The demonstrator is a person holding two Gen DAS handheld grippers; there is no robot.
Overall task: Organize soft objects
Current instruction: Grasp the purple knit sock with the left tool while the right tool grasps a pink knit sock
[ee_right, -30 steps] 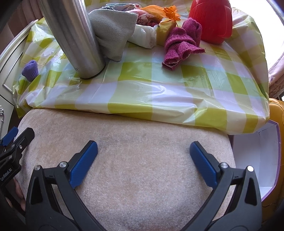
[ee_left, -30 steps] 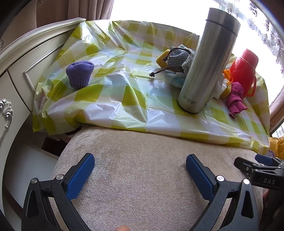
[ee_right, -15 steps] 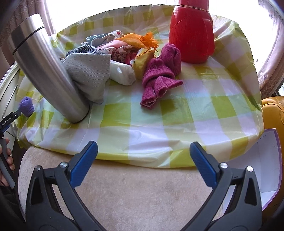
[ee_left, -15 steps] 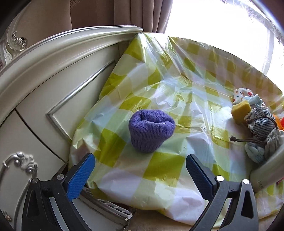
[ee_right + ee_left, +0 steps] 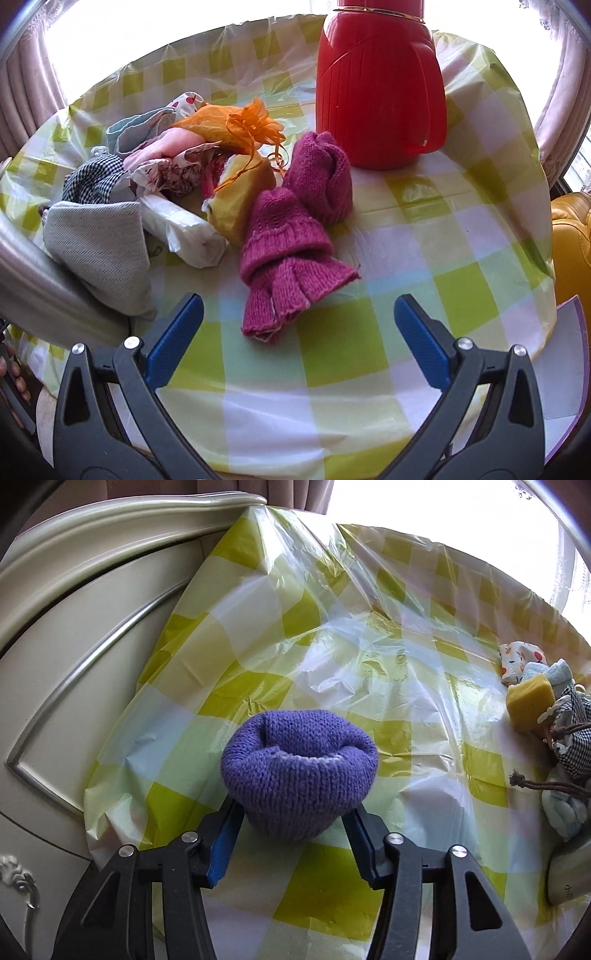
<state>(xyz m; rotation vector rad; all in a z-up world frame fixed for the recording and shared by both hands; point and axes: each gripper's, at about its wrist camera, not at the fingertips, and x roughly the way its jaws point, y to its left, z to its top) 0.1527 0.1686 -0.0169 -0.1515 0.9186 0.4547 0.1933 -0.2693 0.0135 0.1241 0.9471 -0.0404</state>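
Early stage: rolled purple knitted sock ball (image 5: 299, 771), well apart from the red plastic jug (image 5: 376, 85), is being closed on by left gripper (image 5: 291, 821); right gripper (image 5: 299, 332) is being held apart before magenta knitted socks (image 5: 295, 236); pile unsorted.

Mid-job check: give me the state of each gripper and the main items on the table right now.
left gripper: closing, pads against the purple knit roll
purple knit roll: rolled up, on the tablecloth
right gripper: open, empty
magenta knit gloves: bundled, lying free
red jug: upright
steel flask: standing, top out of view
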